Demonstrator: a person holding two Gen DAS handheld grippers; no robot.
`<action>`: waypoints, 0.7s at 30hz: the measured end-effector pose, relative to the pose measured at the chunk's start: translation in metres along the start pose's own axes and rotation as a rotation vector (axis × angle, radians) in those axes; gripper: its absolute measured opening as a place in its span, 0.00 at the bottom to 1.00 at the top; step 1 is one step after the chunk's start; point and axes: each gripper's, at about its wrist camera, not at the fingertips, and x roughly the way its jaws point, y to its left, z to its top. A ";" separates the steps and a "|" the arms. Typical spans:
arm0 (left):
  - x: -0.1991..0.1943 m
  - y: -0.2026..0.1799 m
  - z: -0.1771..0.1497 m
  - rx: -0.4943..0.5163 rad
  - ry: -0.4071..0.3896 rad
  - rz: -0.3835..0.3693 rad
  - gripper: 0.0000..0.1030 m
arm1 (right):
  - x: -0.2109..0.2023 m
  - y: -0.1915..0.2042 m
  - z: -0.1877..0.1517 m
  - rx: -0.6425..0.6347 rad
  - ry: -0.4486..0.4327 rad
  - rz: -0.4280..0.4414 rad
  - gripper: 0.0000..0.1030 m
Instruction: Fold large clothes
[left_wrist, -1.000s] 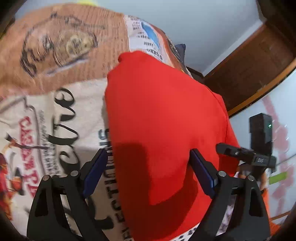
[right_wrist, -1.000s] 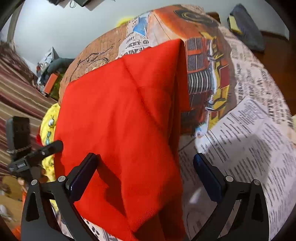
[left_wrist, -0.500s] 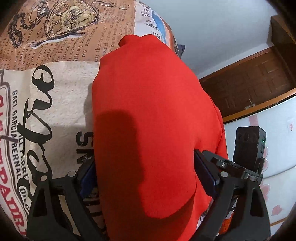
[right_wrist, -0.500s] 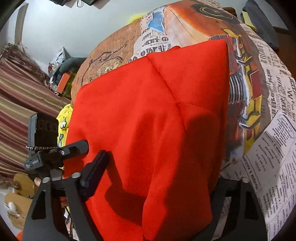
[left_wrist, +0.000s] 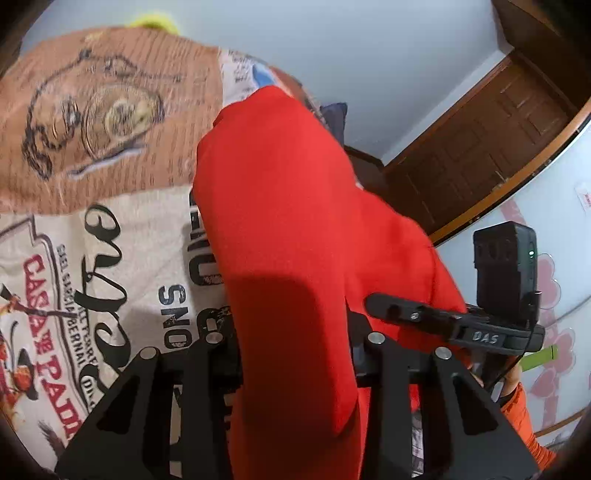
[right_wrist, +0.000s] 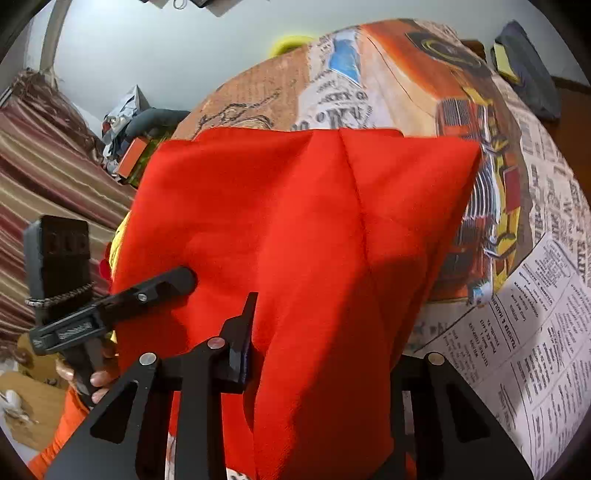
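A large red garment (left_wrist: 295, 229) lies partly folded on a bed covered with a newspaper-print sheet (left_wrist: 110, 236). In the left wrist view my left gripper (left_wrist: 295, 354) is shut on the near edge of the red cloth, which bunches between and over the jaws. In the right wrist view the red garment (right_wrist: 314, 221) fills the middle, with a seam down its centre. My right gripper (right_wrist: 317, 354) is shut on its near edge; the right finger is hidden under cloth. Each view shows the other gripper beside the garment.
The printed sheet (right_wrist: 517, 258) extends to the right. A dark wooden door (left_wrist: 480, 147) and white wall stand beyond the bed. Striped fabric (right_wrist: 48, 166) and clutter (right_wrist: 133, 122) lie at the left. A dark folded item (right_wrist: 528, 62) sits at the far right.
Both grippers have closed from wide open onto the near edge of the red garment. The cloth now bunches up between the jaws, and the views have tilted upward.
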 end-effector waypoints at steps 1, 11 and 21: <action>-0.008 -0.001 0.001 0.003 -0.011 -0.005 0.35 | -0.001 0.005 0.001 -0.002 -0.001 0.000 0.28; -0.094 0.026 0.012 0.012 -0.123 0.003 0.35 | 0.008 0.080 0.024 -0.079 -0.048 0.025 0.28; -0.156 0.104 0.024 -0.044 -0.188 0.051 0.35 | 0.079 0.148 0.054 -0.155 0.000 0.057 0.28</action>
